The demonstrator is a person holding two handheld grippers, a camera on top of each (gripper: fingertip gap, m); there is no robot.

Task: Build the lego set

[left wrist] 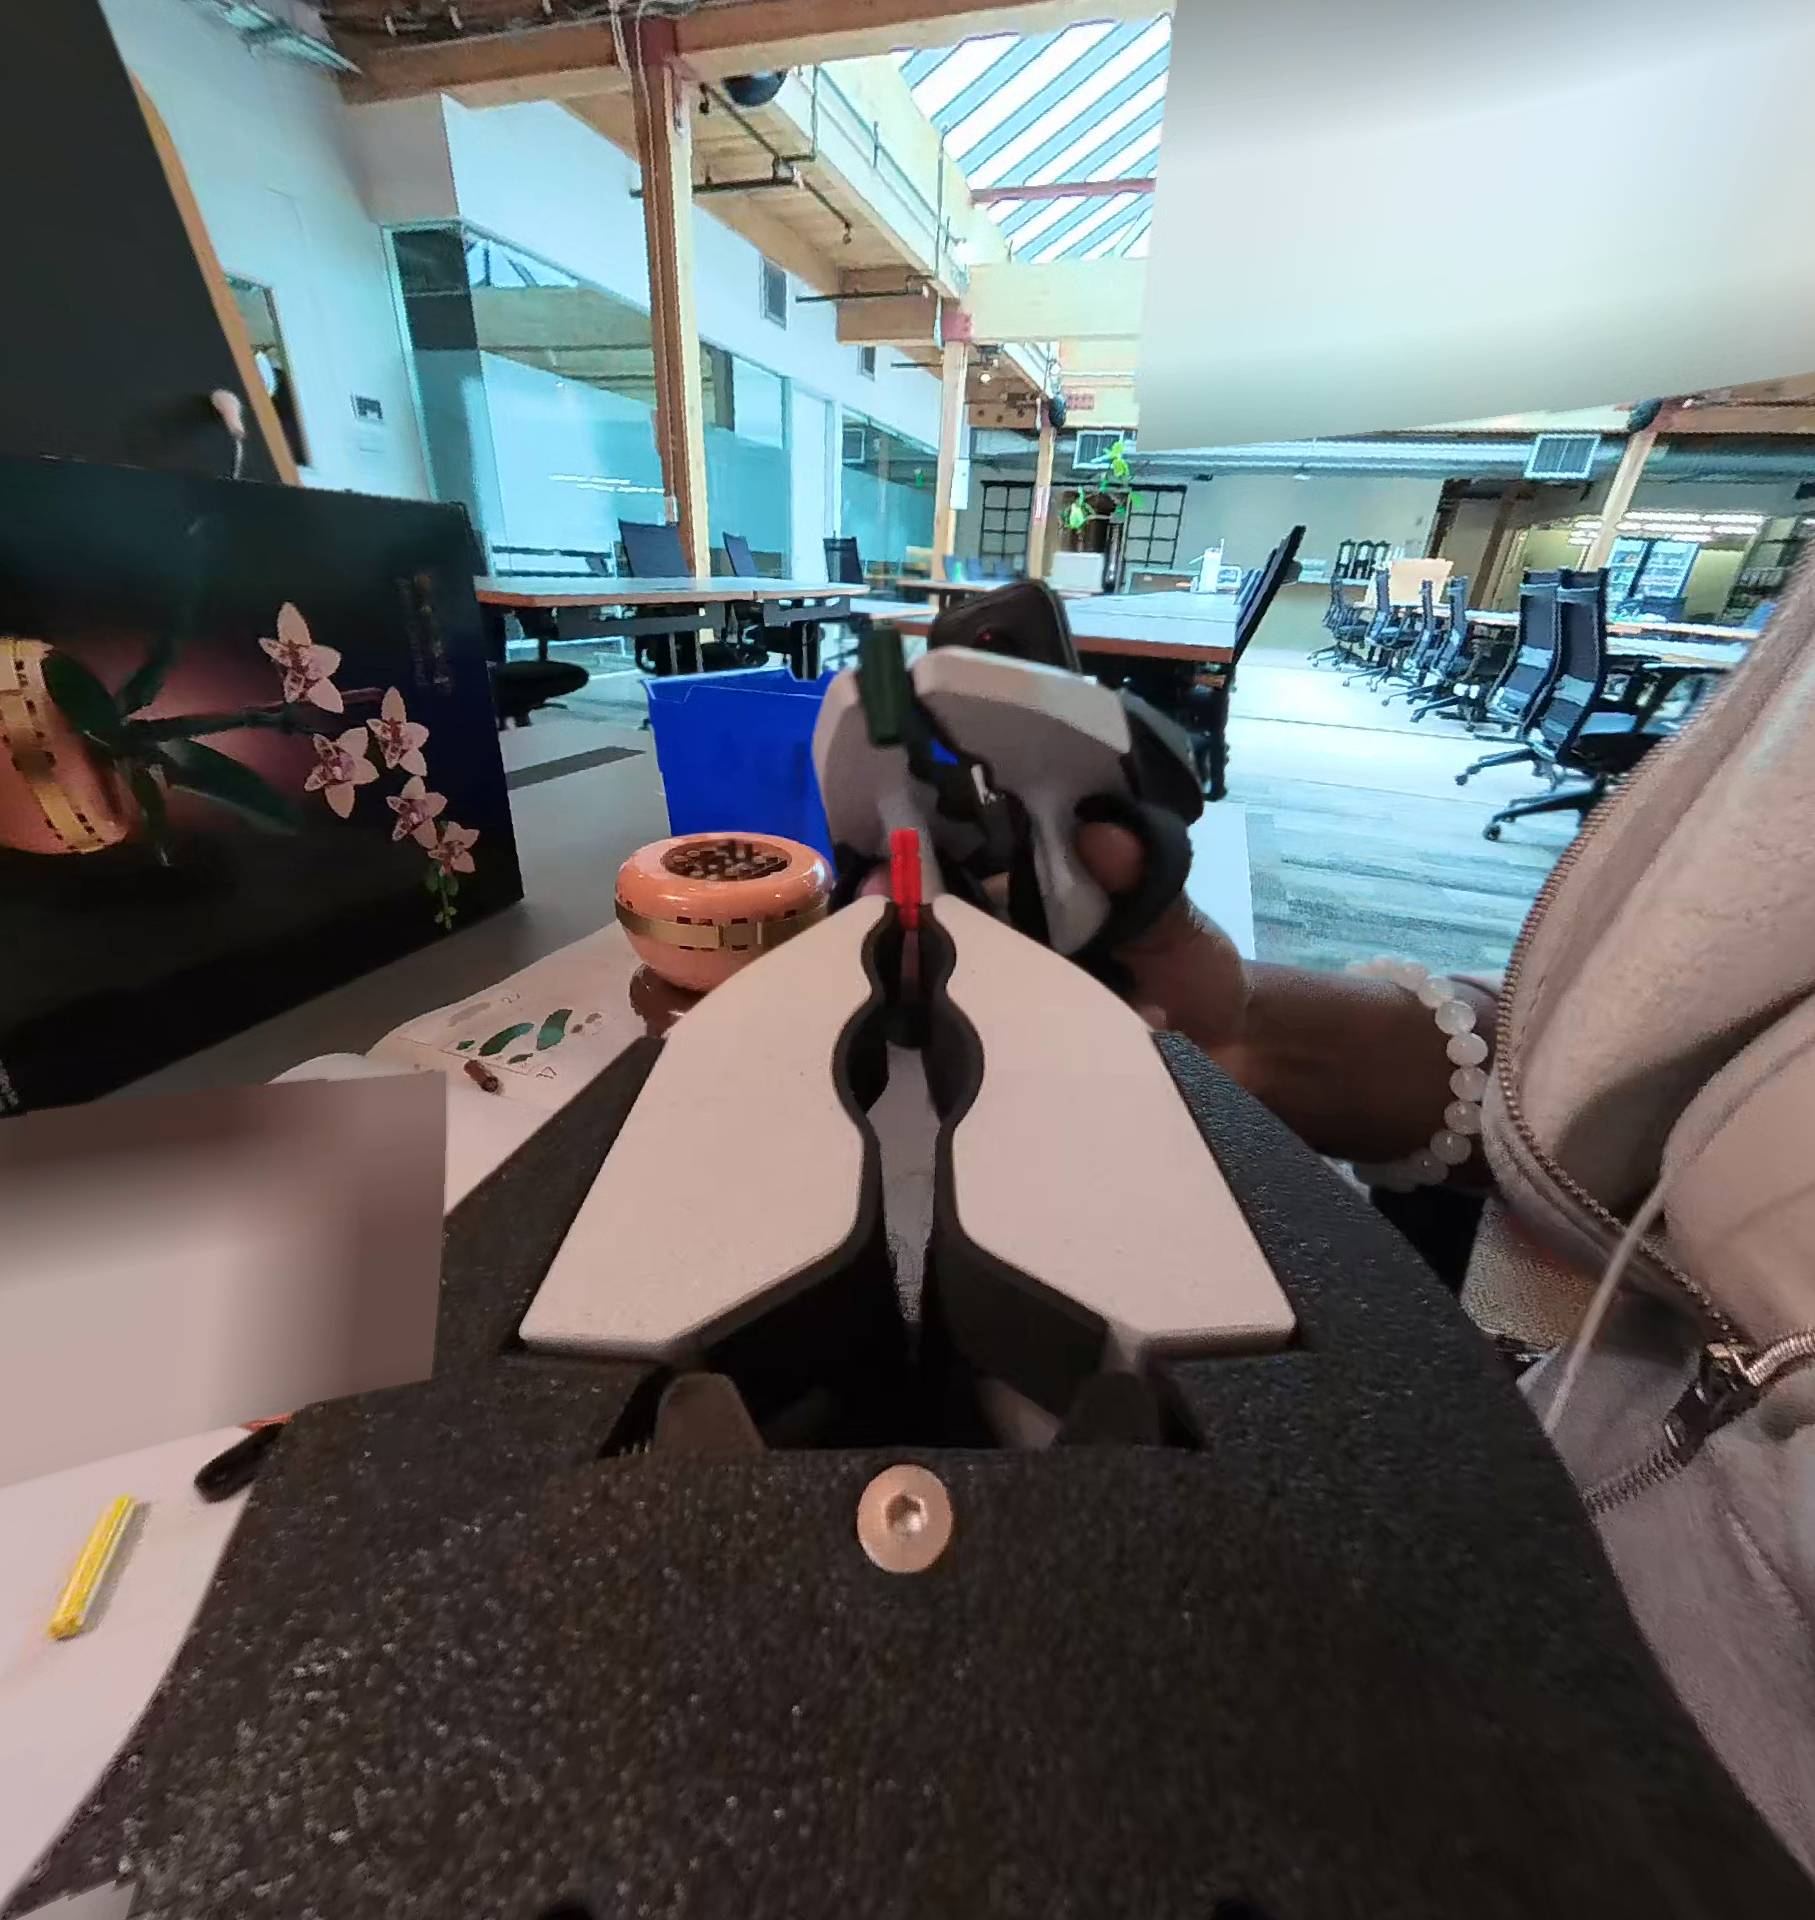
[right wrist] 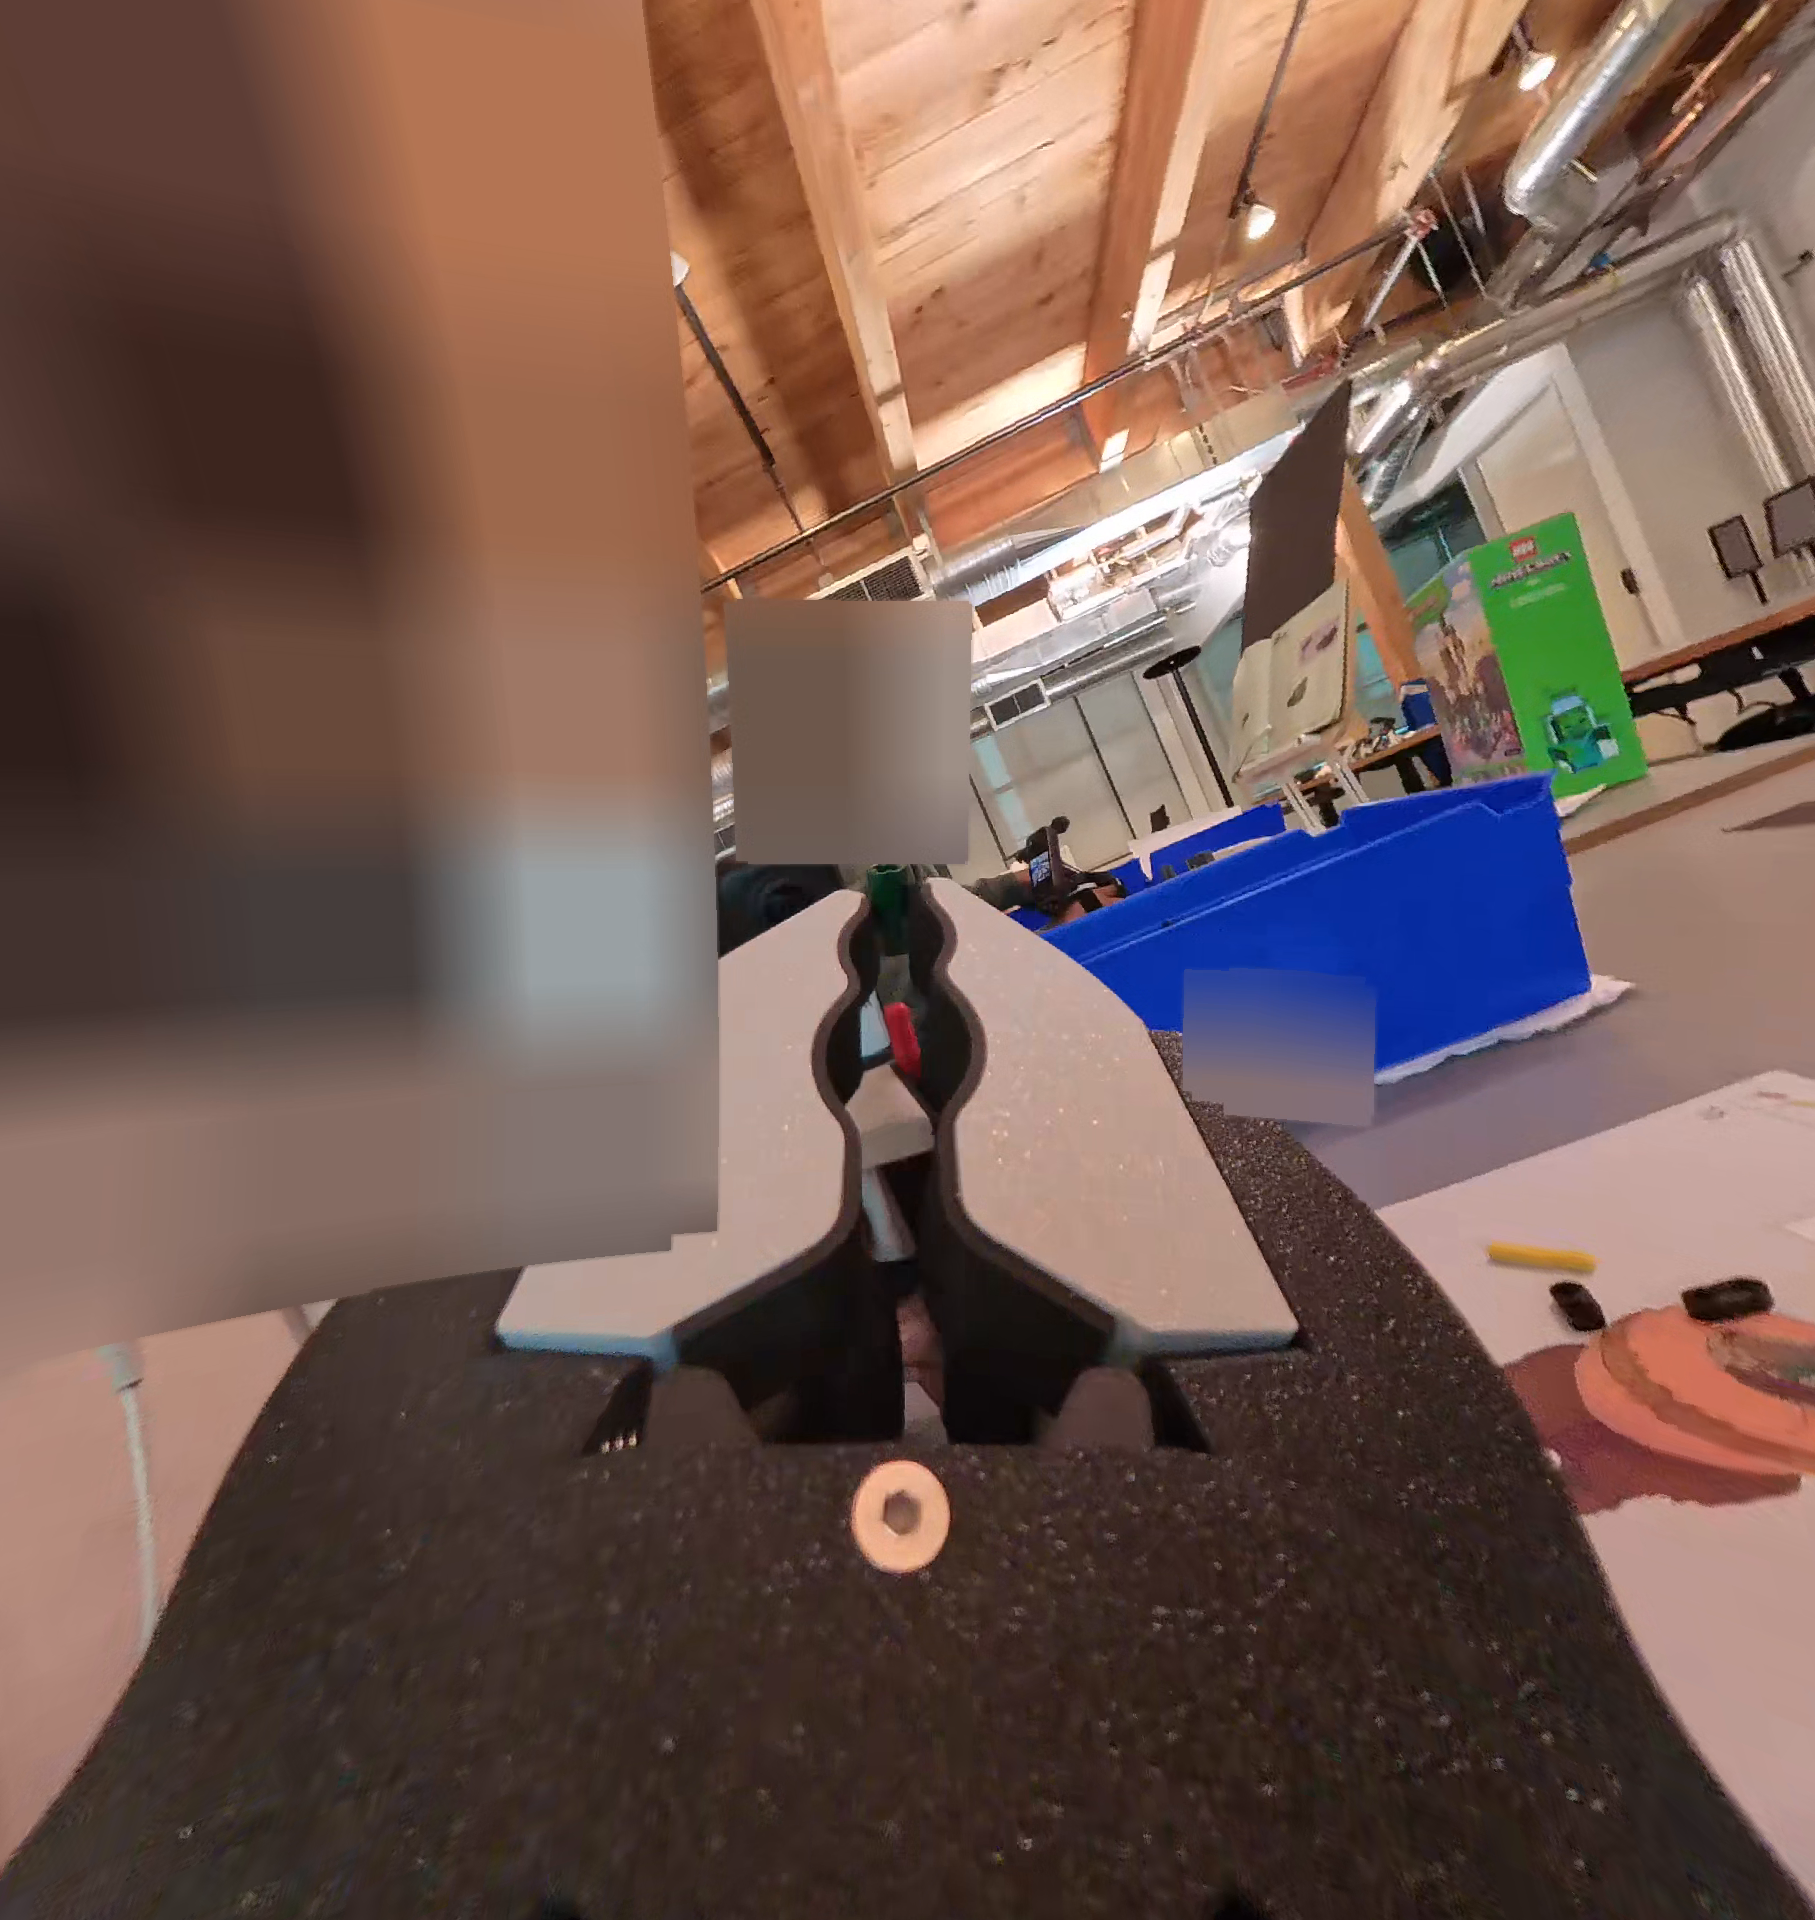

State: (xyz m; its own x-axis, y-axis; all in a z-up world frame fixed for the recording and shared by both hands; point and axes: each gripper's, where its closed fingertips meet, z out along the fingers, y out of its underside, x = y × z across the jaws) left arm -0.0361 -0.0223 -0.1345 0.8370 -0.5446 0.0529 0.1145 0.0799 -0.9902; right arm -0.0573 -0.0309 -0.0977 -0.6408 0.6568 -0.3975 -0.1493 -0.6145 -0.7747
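My left gripper is shut on a small red peg that sticks up past its tips. Just beyond it, my right gripper is held in a gloved hand and is shut on a dark green stem piece. In the right wrist view, my right gripper is shut on the green stem piece, and the red peg shows through the gap between its fingers. A built pink pot with a gold band stands on the table behind my left gripper.
The dark set box with orchid art stands at left. An instruction booklet lies beside the pot. A yellow rod and black pieces lie on the white sheet. A blue bin stands behind. Left and right tips are no more than a few centimetres apart. Between my left fingertips and the built pink pot there is roughly 12 centimetres.
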